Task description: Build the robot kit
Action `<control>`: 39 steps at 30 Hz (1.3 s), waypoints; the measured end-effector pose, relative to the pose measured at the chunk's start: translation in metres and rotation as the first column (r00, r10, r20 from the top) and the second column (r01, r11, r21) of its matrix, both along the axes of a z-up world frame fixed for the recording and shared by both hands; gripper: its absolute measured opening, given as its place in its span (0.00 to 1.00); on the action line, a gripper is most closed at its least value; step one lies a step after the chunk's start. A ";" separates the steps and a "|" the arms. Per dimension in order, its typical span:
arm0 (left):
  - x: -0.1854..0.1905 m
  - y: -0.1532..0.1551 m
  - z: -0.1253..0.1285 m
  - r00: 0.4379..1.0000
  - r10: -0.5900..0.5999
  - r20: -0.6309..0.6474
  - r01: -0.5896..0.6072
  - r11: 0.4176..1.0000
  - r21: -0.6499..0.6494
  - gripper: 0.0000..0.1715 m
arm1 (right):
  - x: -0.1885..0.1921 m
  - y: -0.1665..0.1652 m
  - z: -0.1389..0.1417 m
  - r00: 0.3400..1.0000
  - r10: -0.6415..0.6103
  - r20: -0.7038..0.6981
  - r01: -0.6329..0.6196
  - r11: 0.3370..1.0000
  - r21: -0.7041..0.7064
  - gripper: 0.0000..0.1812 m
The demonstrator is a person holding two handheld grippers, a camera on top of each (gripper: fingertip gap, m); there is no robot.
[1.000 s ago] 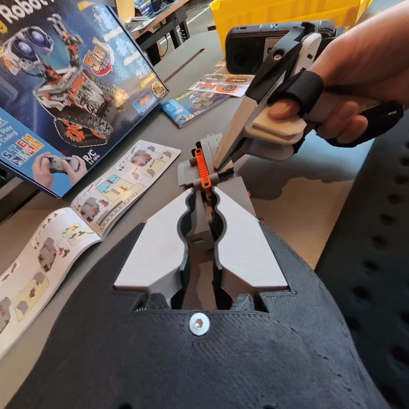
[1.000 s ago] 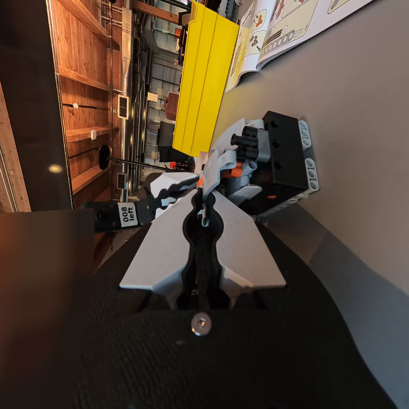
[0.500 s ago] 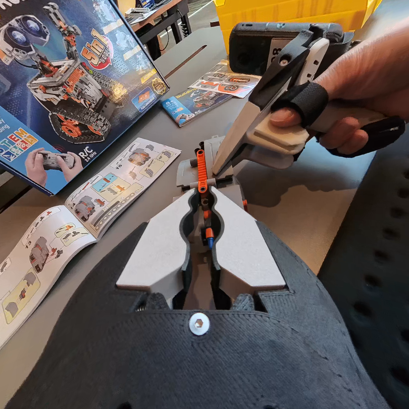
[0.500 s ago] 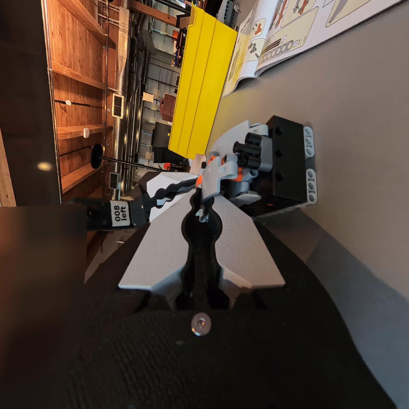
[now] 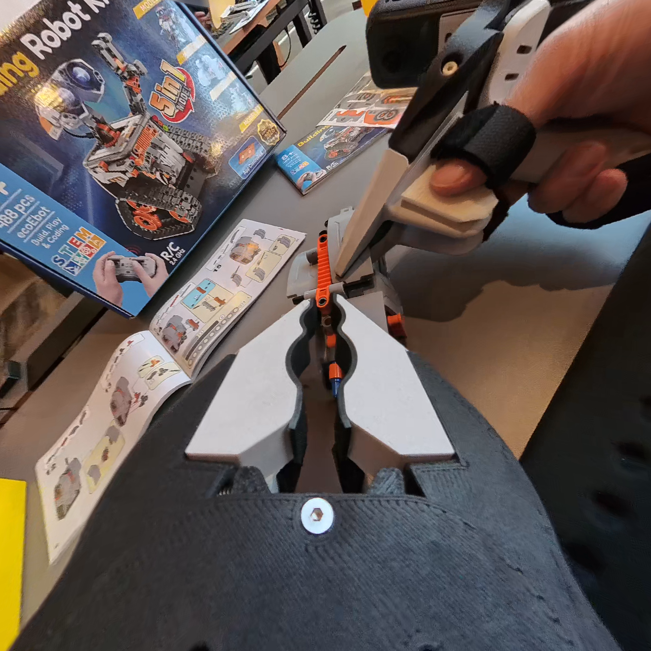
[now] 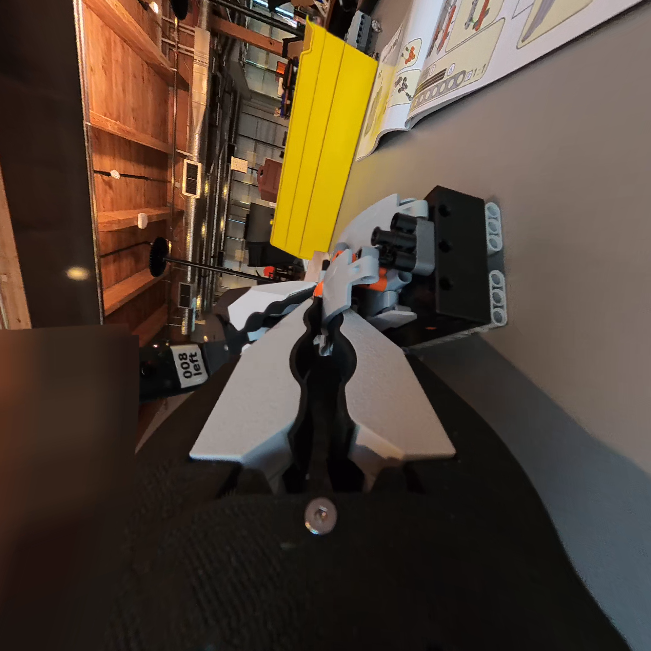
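Note:
A small grey, black and orange brick model stands on the grey table. My left gripper is shut on the lower end of the model's orange beam; orange and blue pins show in the gap behind the tips. My right gripper, held by a hand, comes down from the upper right onto the model's top. In the right wrist view my right gripper is shut on a grey angular piece of the model, beside its black block. The left gripper shows behind it.
A blue kit box leans at the left. An open instruction booklet lies beside the model, with a second booklet and a sticker sheet farther back. A yellow bin stands beyond. A black perforated panel is at the right. The grippers are tip to tip, or close to it.
My left gripper has slid back off the model's grey body and now grips only the orange beam's end. My right gripper stays clamped on the grey piece.

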State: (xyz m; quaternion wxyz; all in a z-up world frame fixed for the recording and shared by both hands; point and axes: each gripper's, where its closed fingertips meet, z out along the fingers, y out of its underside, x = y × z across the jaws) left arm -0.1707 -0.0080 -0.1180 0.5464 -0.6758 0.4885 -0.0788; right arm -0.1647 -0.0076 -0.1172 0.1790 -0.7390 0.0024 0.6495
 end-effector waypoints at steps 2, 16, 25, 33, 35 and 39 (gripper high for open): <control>0.000 0.000 0.000 1.000 0.005 0.003 -0.005 1.000 -0.001 0.03 | 0.000 -0.001 0.000 1.000 0.008 -0.009 -0.008 1.000 -0.009 0.01; -0.001 0.002 -0.001 1.000 0.004 0.021 -0.003 1.000 -0.007 0.03 | 0.000 -0.004 -0.001 1.000 0.009 0.021 -0.008 0.999 -0.038 0.01; -0.001 0.001 0.000 0.997 0.000 0.074 0.004 0.999 -0.048 0.03 | 0.003 -0.006 0.001 0.996 -0.084 -0.032 0.082 0.995 -0.047 0.02; -0.001 0.000 0.000 0.997 0.008 0.076 -0.005 0.999 -0.046 0.03 | 0.003 -0.005 0.001 0.985 -0.161 0.058 0.154 0.982 0.112 0.00; -0.001 -0.001 0.000 0.996 0.000 0.089 0.005 0.998 -0.060 0.03 | 0.004 -0.004 0.001 0.985 -0.168 0.042 0.163 0.982 0.096 0.01; 0.000 -0.002 0.000 0.998 -0.001 0.064 0.003 0.999 -0.035 0.03 | 0.005 -0.005 0.000 0.987 -0.157 0.015 0.155 0.985 0.075 0.01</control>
